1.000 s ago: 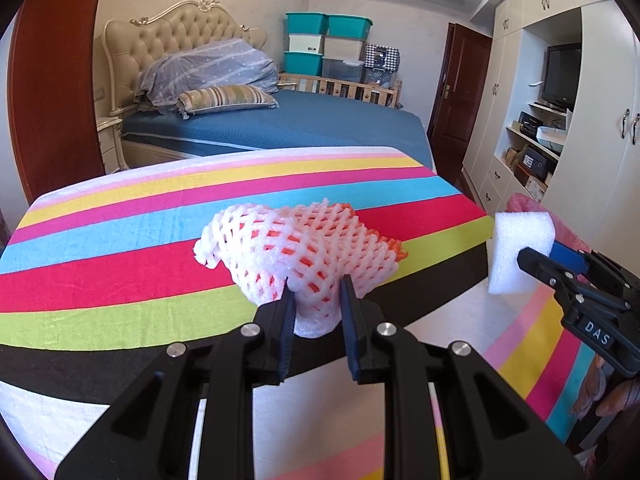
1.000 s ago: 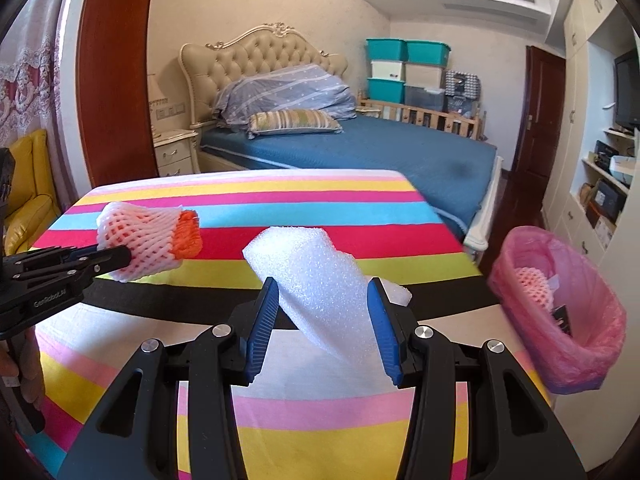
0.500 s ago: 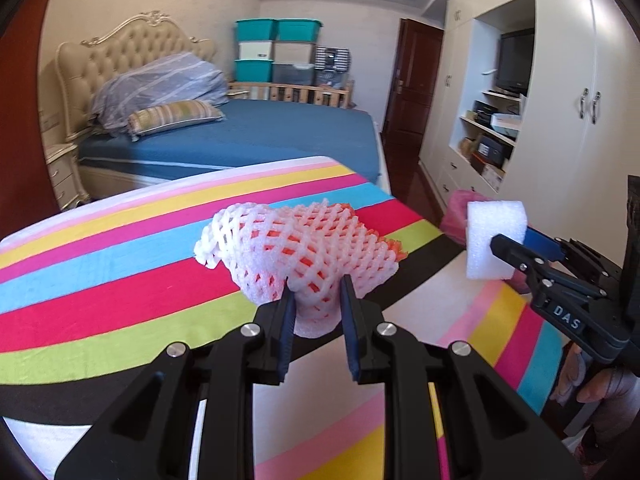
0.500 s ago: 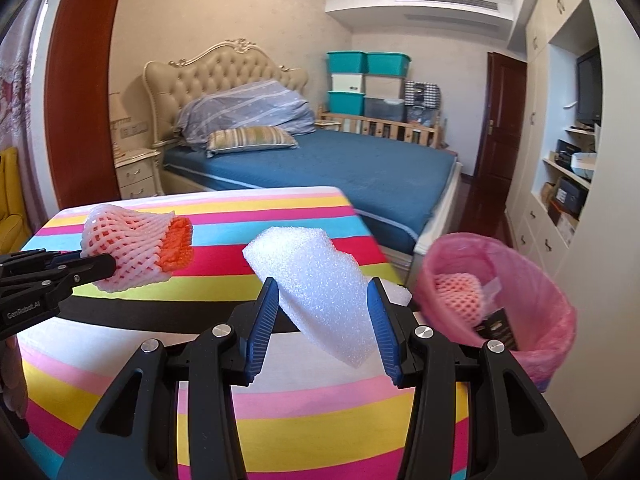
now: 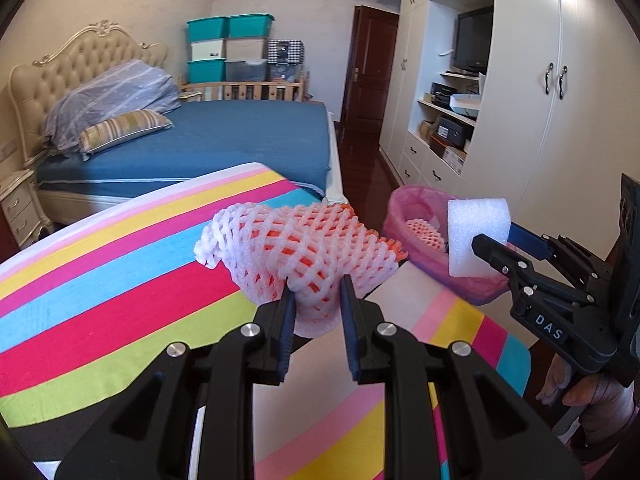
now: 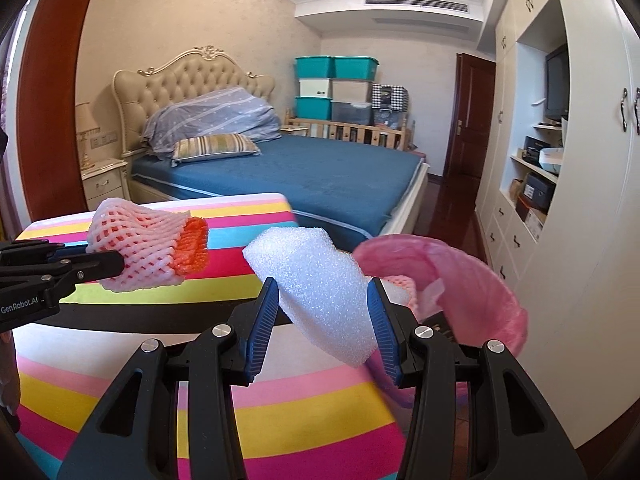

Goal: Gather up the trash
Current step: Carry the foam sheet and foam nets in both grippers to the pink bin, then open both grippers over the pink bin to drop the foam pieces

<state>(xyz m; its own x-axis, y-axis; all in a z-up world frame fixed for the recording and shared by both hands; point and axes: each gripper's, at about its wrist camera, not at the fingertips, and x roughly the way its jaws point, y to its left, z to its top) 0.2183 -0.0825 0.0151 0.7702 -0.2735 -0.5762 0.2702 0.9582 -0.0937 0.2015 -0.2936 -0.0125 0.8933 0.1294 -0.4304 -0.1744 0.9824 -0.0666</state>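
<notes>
Foam trash held in two hand-held grippers above a desk (image 6: 280,436) covered in a bright striped cloth. Left hand-held gripper (image 5: 317,296): jaws pressed together on the lower fold of a white foam fruit net (image 5: 296,248), which has an orange net tucked inside and showing at its far end; the net is lifted clear of the cloth. Right hand-held gripper (image 6: 323,312): blue-padded jaws pinching a white foam block (image 6: 316,280) from both sides, the block tilted, its upper end standing above the pads. In the left wrist view the same block (image 5: 476,236) appears in front of the pink-lined trash bin (image 5: 416,216). The bin stands just beyond the desk's right-hand edge and holds another pale foam net (image 5: 424,232). A person's fingers (image 5: 592,396) grip the right tool's handle. Background: blue bed (image 6: 320,172), white wardrobe (image 5: 532,92), stacked teal storage boxes (image 6: 336,68).
</notes>
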